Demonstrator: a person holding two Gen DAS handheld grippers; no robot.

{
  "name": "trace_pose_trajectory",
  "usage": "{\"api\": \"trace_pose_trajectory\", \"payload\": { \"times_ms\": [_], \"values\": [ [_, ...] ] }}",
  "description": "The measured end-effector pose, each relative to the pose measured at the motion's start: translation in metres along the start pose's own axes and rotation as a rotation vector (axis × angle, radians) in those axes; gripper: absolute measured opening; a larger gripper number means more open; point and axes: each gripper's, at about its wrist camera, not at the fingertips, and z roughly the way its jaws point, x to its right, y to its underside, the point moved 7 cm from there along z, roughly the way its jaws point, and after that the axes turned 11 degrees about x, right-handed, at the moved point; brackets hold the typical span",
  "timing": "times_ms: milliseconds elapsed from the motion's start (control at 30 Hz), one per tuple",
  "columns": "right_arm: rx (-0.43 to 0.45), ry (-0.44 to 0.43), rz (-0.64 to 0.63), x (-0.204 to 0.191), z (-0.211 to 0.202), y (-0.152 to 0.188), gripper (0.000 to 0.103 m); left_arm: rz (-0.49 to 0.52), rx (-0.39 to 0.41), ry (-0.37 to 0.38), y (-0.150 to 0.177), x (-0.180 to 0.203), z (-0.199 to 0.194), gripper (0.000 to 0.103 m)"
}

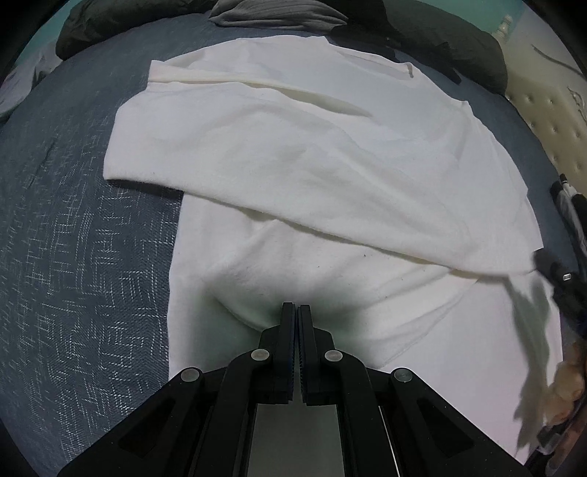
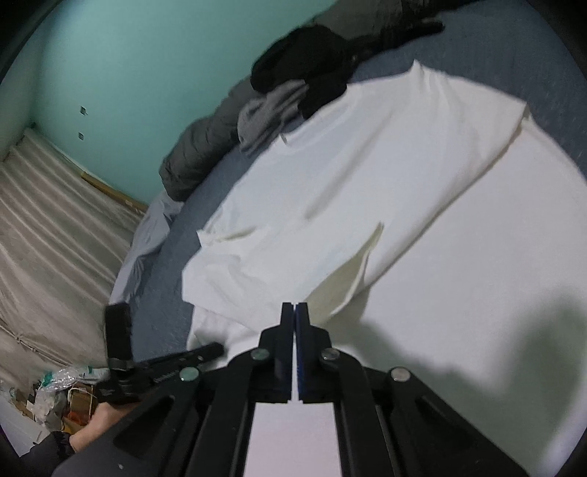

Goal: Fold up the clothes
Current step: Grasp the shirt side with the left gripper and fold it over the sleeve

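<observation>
Left wrist view looks down on a white T-shirt (image 1: pixel 312 154) spread over a bed with a blue-grey woven blanket (image 1: pixel 84 257). One part of the shirt is folded across the rest, its edge running on a slant from left to lower right, and soft creases cross the cloth. The fabric looks like thin, matte cotton knit; the blanket has a coarse pattern of pale broken lines. The left gripper (image 1: pixel 296 310) has its black fingers pressed together with their tips on or just over the shirt; whether any cloth is pinched between them I cannot tell. At the far edge lie a dark puffy jacket (image 1: pixel 458 47) and a grey garment (image 1: pixel 271 14).

In the right wrist view, the right gripper (image 2: pixel 295 308) is likewise closed with nothing visibly held, above the shirt's near part. A turquoise wall (image 2: pixel 128 73) stands behind the bed.
</observation>
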Motion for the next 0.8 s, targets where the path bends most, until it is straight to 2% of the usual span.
{"api": "trace_pose_trajectory", "payload": {
  "times_ms": [233, 500, 600, 800],
  "values": [
    [0.118, -0.012, 0.004, -0.004, -0.046, -0.027, 0.000, -0.017, -0.006, -0.001, 0.001, 0.001, -0.001, 0.002],
    [0.243, 0.005, -0.065, -0.008, -0.132, -0.049, 0.001, -0.014, -0.006, -0.004, -0.001, 0.002, -0.003, 0.002],
    [0.237, 0.031, -0.052, 0.006, -0.148, -0.038, 0.001, -0.015, -0.004, 0.000, -0.001, 0.002, -0.003, 0.002],
    [0.175, 0.060, -0.058, 0.016, -0.138, -0.015, 0.001, -0.025, -0.005, 0.002, -0.004, 0.002, -0.004, 0.002]
  ]
}}
